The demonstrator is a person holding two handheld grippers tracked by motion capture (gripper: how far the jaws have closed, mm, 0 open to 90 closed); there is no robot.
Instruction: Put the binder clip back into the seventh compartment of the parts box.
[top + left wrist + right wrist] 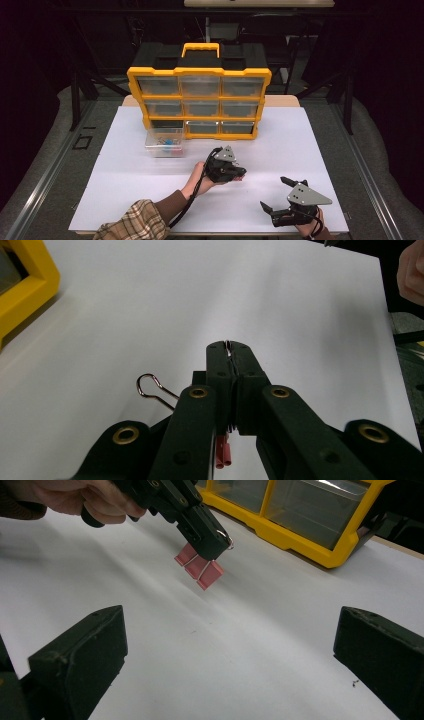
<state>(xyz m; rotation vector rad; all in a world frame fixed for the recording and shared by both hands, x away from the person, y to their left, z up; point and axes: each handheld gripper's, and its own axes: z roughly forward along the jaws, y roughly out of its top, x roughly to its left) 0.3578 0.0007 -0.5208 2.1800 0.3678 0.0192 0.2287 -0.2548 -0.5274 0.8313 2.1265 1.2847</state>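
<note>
**Here, a pink clip hangs from steel wire**

The left tool (220,540) pinches the wire handle of a pink binder clip (200,566), lifted off the smooth white desk (280,150). The right tool (277,192), nearby, gapes wide.

The high view is looking forward and down from above the person's side, taking in the whole white desk (280,150) with the yellow drawer organiser (199,102) at the far edge. The left gripper view is riding low, just above the desk, looking along its own closed jaws toward the right edge, the organiser's corner showing at its left. The right gripper view is sitting close to the surface, facing far and left between its spread jaws, catching the left hand-held gripper (220,542) and the organiser that the high view is also showing.
</note>
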